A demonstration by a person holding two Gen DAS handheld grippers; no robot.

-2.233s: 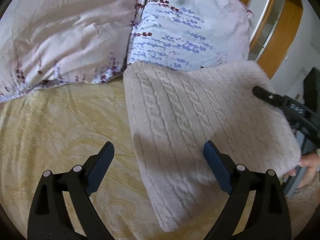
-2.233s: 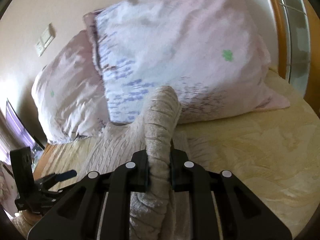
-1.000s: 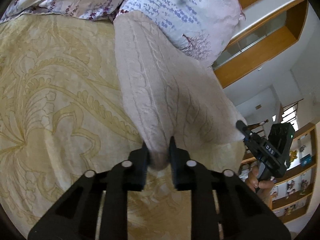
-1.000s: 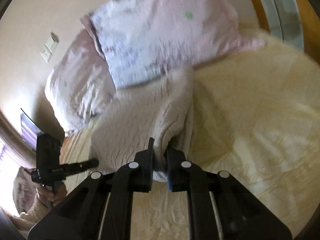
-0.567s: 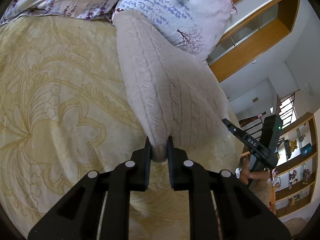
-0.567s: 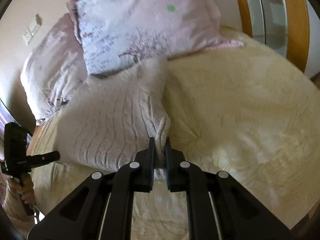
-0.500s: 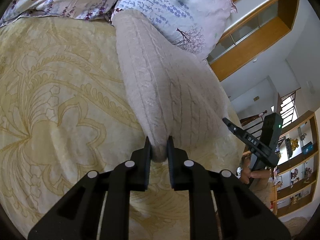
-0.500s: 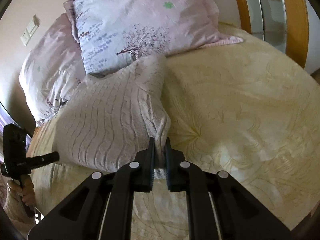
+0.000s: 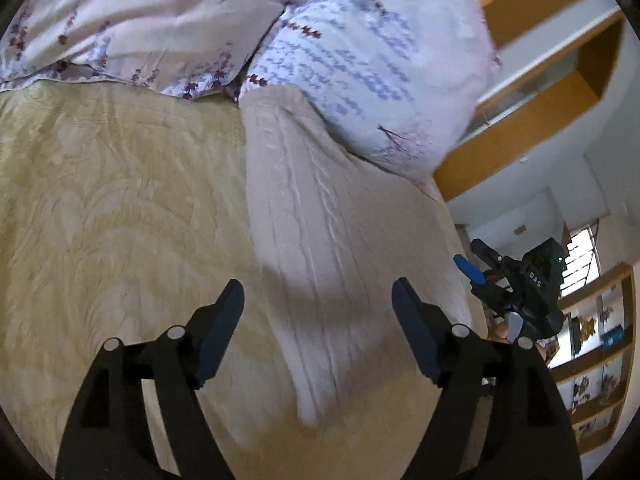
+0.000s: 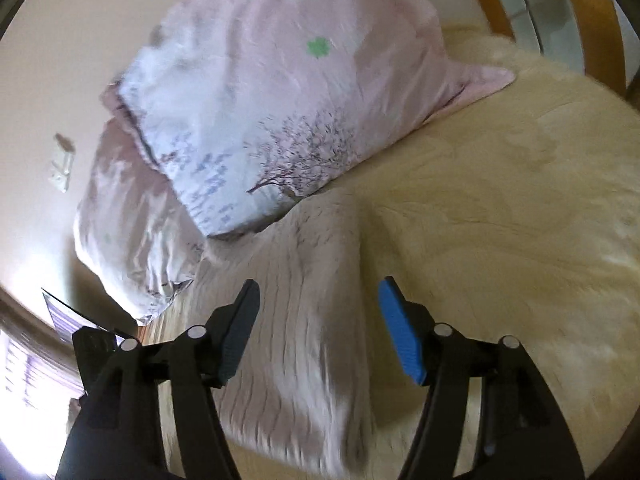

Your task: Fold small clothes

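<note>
Both claws apart above folded cable-knit sweater on bed; nothing gripped

Left claw hangs with its fingers wide apart over the near end of the sweater, empty; right claw likewise spread and empty over the sweater. Sweater lies as a compact, doubled rectangle on the yellow patterned bedspread, its far end touching the floral pillow; a second pillow sits to the left. Judgement: claws are spread because the fold is laid down and the fabric needs no tension; the flat bedspread keeps the layers stacked. Right claw's body shows at the sweater's right edge in the left view; motion blur in both views
</note>
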